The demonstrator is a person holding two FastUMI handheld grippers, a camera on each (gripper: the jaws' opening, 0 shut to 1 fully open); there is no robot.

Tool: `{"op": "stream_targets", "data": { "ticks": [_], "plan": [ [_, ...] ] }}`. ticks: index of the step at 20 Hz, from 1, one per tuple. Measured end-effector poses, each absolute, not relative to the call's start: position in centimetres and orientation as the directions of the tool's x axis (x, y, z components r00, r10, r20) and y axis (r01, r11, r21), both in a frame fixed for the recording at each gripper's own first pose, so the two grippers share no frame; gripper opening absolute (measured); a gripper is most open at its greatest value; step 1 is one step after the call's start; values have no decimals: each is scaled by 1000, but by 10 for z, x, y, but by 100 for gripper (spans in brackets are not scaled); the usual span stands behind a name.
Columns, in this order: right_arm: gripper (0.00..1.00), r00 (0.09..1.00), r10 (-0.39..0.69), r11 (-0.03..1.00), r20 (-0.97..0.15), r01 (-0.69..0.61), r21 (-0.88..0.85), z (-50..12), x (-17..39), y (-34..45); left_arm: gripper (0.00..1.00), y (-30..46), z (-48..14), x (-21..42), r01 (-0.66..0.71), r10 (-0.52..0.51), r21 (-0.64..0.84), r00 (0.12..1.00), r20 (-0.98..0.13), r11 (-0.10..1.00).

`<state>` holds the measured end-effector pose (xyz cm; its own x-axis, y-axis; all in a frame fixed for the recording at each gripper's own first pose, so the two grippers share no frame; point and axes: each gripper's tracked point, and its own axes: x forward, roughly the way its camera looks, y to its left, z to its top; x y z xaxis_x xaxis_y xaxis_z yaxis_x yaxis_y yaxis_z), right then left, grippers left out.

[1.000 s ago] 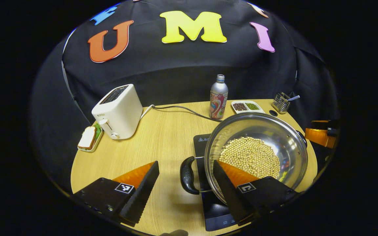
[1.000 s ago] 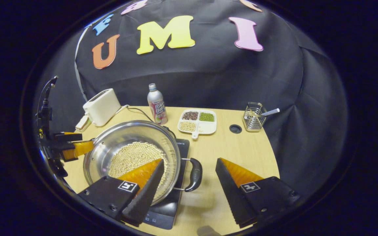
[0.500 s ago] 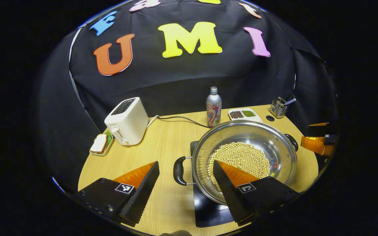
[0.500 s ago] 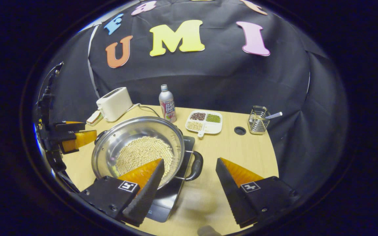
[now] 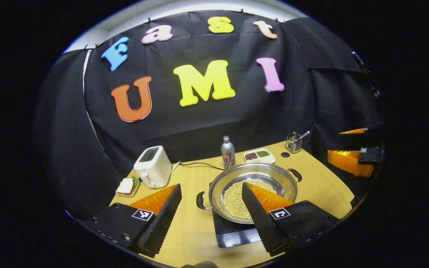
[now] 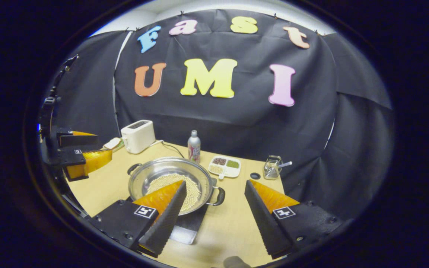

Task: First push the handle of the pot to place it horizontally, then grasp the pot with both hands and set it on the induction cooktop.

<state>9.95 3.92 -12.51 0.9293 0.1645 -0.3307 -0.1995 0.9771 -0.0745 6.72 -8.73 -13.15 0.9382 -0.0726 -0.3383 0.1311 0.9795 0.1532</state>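
A steel pot (image 5: 263, 176) holding pale beans (image 5: 233, 197) sits on the black induction cooktop (image 5: 233, 229). Its black handles (image 5: 200, 200) point left and right. My left gripper (image 5: 210, 185) hangs open, above and back from the pot, with nothing between its fingers. In the right gripper view the pot (image 6: 162, 173) rests on the cooktop (image 6: 189, 226), one handle (image 6: 218, 196) toward me. My right gripper (image 6: 215, 182) is open too, with nothing in it, and is apart from the pot. Each gripper shows farther off in the other's view: the right gripper (image 5: 352, 160) and the left gripper (image 6: 84, 160).
On the wooden table (image 5: 196, 238) stand a white toaster (image 5: 153, 165) with its cord, a sandwich plate (image 5: 127, 186), a bottle (image 5: 228, 152), a divided tray (image 5: 259, 156) and a wire holder (image 5: 293, 142). A cable hole (image 6: 254, 175) lies near the holder (image 6: 271, 172).
Both grippers have drawn back and upward from the pot, which now looks smaller and farther. The pot stays on the cooktop. Both grippers remain open.
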Motion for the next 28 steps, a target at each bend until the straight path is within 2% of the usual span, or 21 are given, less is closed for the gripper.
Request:
{"op": "stream_targets", "data": {
  "ticks": [5,12,15,21,28],
  "plan": [
    [99,971,135,982,-197,-157,-101,-57,42,54,97,-60,-65,5,110,-80,163,980,-184,980],
    [100,993,117,991,-33,-119,-68,19,-42,71,96,-6,-3,-61,63,-61,47,997,-57,997],
    [100,993,119,993,-15,-119,-10,31,-65,73,96,15,13,-82,30,-29,35,999,-17,999],
    [100,997,81,996,6,-81,47,37,-85,58,97,33,17,-101,-17,17,-7,1000,-9,1000],
    [100,999,54,996,-2,-54,64,33,-95,45,96,19,23,-100,25,-25,-21,1000,-8,999]
  ]
}}
